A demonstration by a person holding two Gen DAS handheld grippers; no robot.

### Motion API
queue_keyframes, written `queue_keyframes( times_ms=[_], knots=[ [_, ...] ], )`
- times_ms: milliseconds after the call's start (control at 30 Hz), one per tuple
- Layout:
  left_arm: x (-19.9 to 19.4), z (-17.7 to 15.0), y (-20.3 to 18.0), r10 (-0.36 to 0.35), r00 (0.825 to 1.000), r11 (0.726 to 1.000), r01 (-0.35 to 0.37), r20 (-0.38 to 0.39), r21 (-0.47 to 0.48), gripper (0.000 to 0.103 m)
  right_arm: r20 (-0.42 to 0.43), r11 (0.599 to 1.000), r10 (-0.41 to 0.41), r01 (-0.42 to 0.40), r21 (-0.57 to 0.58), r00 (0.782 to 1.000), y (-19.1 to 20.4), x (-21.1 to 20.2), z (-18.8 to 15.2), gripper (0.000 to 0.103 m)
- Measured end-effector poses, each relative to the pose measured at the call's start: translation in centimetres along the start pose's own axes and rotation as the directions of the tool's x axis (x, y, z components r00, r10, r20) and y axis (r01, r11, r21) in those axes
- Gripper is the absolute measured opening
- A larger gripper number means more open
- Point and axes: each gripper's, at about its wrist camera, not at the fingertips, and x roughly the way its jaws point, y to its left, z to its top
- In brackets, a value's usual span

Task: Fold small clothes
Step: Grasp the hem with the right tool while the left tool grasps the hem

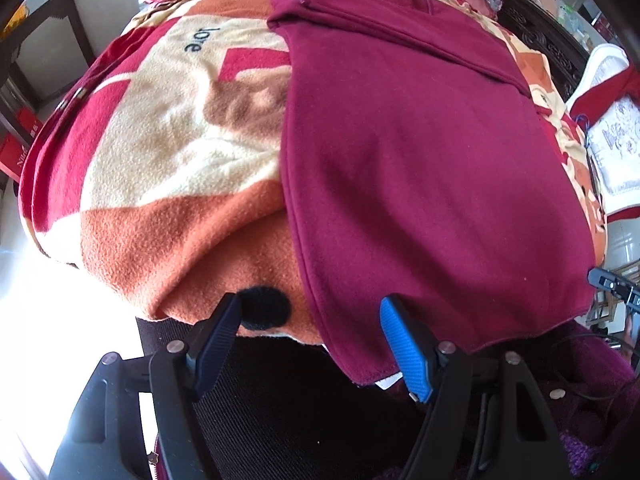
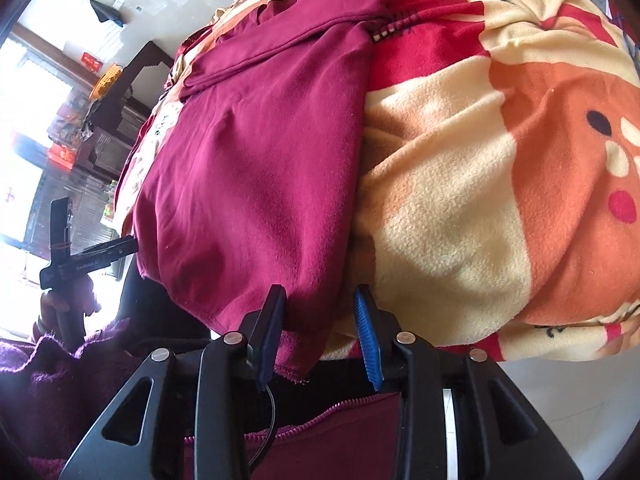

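Note:
A maroon garment (image 1: pixel 420 152) lies flat on a patterned fleece blanket (image 1: pixel 168 152), partly folded, with its sleeve folded across the top. Its near hem hangs over the blanket's front edge. My left gripper (image 1: pixel 312 312) is open at the garment's near left corner; one finger sits left of the hem and the other lies over the cloth, not gripping it. In the right wrist view the same garment (image 2: pixel 256 168) lies left of centre. My right gripper (image 2: pixel 320 300) is open around the garment's near right corner, its jaws on either side of the hem.
The blanket (image 2: pixel 500 160) covers a raised surface with a drop at its front edge. A white and red garment (image 1: pixel 612 136) lies at the far right. The other gripper's body (image 2: pixel 80 256) shows at left. Dark wooden furniture (image 2: pixel 132 80) stands behind.

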Motion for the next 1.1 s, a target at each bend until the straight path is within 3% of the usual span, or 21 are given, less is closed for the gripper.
queue_keyframes(
  times_ms=[600, 667, 700, 733, 800, 933, 1100],
  knots=[
    [1.7, 0.6, -2.3, 0.008, 1.000, 1.000, -0.008, -0.008, 0.012, 0.075, -0.034, 0.999, 0.025, -0.025, 0.021, 0.999, 0.4, 1.9, 0.0, 0.019],
    [1.7, 0.8, -2.7, -0.012, 1.000, 1.000, 0.012, -0.001, 0.026, 0.062, -0.041, 0.999, 0.031, -0.031, 0.020, 0.999, 0.5, 2.2, 0.0, 0.019],
    [1.8, 0.9, -3.0, -0.038, 0.999, 0.999, 0.038, -0.008, 0.035, 0.038, -0.046, 1.000, 0.027, -0.027, 0.011, 0.999, 0.7, 2.3, 0.0, 0.019],
    [2.0, 1.0, -3.0, -0.056, 0.998, 0.998, 0.056, -0.026, 0.036, 0.026, -0.047, 1.000, 0.016, -0.016, -0.006, 0.999, 1.0, 2.3, 0.0, 0.019],
    [2.4, 1.1, -3.1, -0.063, 0.997, 0.997, 0.064, -0.035, 0.032, 0.024, -0.048, 0.999, -0.001, -0.001, -0.035, 0.999, 1.4, 2.1, 0.0, 0.015],
    [2.3, 1.5, -3.0, -0.072, 0.997, 0.997, 0.073, -0.033, 0.025, 0.008, -0.049, 0.999, 0.006, -0.008, -0.041, 0.999, 1.4, 1.8, -0.2, 0.004],
    [0.7, 1.9, -2.6, -0.112, 0.994, 0.993, 0.113, -0.013, 0.039, 0.007, -0.019, 0.992, 0.040, -0.042, -0.121, 0.999, 2.9, -0.9, 0.2, 0.000]
  ],
)
